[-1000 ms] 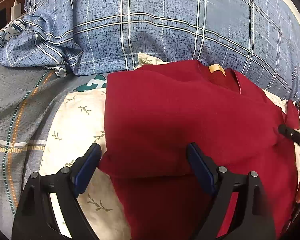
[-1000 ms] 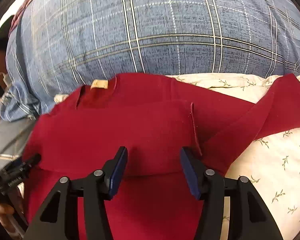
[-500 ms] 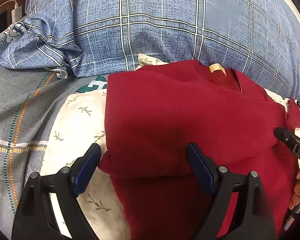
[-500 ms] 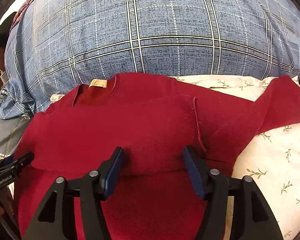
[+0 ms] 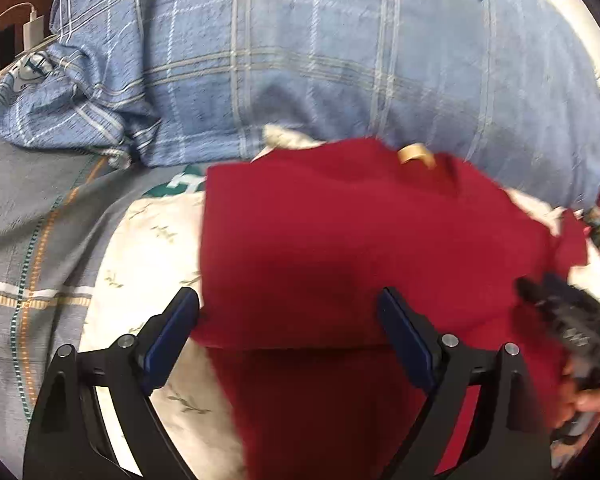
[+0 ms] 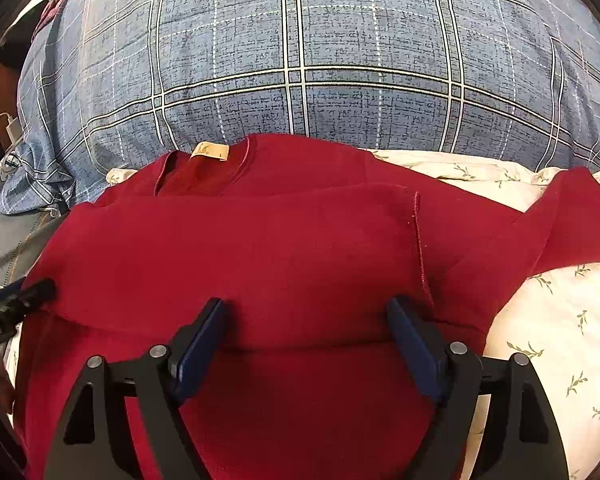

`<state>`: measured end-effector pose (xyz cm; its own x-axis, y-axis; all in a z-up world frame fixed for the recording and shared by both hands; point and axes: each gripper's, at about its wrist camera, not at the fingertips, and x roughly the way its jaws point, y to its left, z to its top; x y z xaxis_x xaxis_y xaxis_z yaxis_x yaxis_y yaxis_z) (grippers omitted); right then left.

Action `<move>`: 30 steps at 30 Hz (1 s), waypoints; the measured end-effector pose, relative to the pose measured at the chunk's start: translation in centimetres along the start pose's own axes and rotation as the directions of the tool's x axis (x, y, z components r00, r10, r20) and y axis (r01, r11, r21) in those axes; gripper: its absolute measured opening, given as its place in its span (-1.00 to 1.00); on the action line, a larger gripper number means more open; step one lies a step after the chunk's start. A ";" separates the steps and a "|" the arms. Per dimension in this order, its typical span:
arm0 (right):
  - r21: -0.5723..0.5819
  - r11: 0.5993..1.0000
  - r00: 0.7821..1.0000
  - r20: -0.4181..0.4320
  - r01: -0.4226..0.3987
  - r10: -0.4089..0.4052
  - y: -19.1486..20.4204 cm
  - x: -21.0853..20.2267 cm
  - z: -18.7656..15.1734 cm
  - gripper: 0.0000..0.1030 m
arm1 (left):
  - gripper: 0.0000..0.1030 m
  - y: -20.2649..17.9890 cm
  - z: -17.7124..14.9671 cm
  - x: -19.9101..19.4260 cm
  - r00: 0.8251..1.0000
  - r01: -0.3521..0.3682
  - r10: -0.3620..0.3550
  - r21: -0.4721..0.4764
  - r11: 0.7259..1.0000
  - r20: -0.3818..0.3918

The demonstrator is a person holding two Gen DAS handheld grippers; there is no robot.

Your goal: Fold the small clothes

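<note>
Shirt (image 6: 284, 248) under both tools: left tool (image 5: 288, 308) spread wide; right tool (image 6: 306, 320) just opening, nothing pinched.

Shirt (image 6: 284, 248): solid dark red, tan neck label (image 6: 212, 151). Pillow (image 6: 320, 60) behind it: blue with white and cream plaid lines, teal round emblem near top edge; cloth (image 6: 560, 328) under shirt: cream with small green leaf sprigs. Bedsheet (image 5: 32, 216): grey, with orange, teal and white stripes; gripper pads (image 6: 198, 344) dark blue on black frames.
</note>
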<state>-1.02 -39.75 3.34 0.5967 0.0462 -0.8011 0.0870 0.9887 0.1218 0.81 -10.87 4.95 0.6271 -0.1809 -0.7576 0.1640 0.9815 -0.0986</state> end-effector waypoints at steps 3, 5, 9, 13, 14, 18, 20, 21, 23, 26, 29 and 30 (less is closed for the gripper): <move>-0.009 1.000 1.000 -0.004 0.004 -0.004 0.2 0.2 0.0 0.70 | 0.77 -1.1 0.6 -0.3 1.000 0.018 -0.018 0.023 1.000 0.016; -0.017 1.000 1.000 -0.005 0.011 -0.011 0.4 0.3 0.0 0.72 | 0.77 -1.6 0.5 0.2 1.000 -0.002 0.002 0.040 0.999 0.007; -0.017 1.000 1.000 -0.005 0.009 -0.009 0.5 0.3 -0.1 0.73 | 0.78 -1.9 0.3 1.4 0.999 -0.027 0.028 0.050 0.998 -0.020; 0.005 1.000 1.000 -0.003 -0.006 0.006 0.1 -0.3 0.0 0.72 | 0.81 -2.6 0.0 1.7 0.998 -0.059 0.059 0.085 0.995 -0.006; 0.024 0.999 1.000 -0.008 -0.022 0.023 -0.2 -0.7 0.1 0.71 | 0.81 -2.7 -0.1 1.6 0.998 -0.065 0.066 0.091 0.994 -0.003; 0.122 0.992 0.999 0.026 -0.025 0.022 -4.1 -2.6 1.8 0.69 | 0.83 -2.8 -0.1 1.7 0.997 -0.074 0.075 0.096 0.993 -0.002; 0.178 0.982 0.997 0.023 0.064 -0.069 -7.4 -2.7 3.3 0.69 | 0.85 -2.7 -0.1 1.7 0.997 -0.074 0.074 0.097 0.993 -0.001; 0.208 0.974 0.995 0.020 0.092 -0.099 -8.8 -2.7 3.8 0.69 | 0.86 -2.8 -0.1 1.7 0.997 -0.076 0.076 0.099 0.992 -0.002; 0.326 0.933 0.987 -0.008 0.151 -0.158 -13.7 -1.9 5.5 0.68 | 0.88 -2.8 0.0 1.8 0.997 -0.078 0.079 0.103 0.992 -0.004; 0.462 0.863 0.978 -0.066 0.204 -0.196 -19.3 -0.1 7.3 0.60 | 0.91 -2.8 0.0 1.9 0.997 -0.079 0.080 0.107 0.991 -0.009; 0.495 0.835 0.970 -0.122 0.243 -0.210 -22.4 1.9 9.1 0.56 | 0.95 -3.0 0.0 2.0 0.996 -0.084 0.087 0.114 0.990 -0.014; 0.500 0.825 0.965 -0.131 0.264 -0.229 -22.9 2.4 9.4 0.52 | 0.96 -3.0 0.1 2.0 0.996 -0.086 0.089 0.118 0.989 -0.015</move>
<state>5.95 -63.64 4.13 0.4512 -0.1636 -0.8773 0.6278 0.7568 0.1818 1.63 -14.21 3.74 0.6274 -0.0922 -0.7732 0.1978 0.9793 0.0437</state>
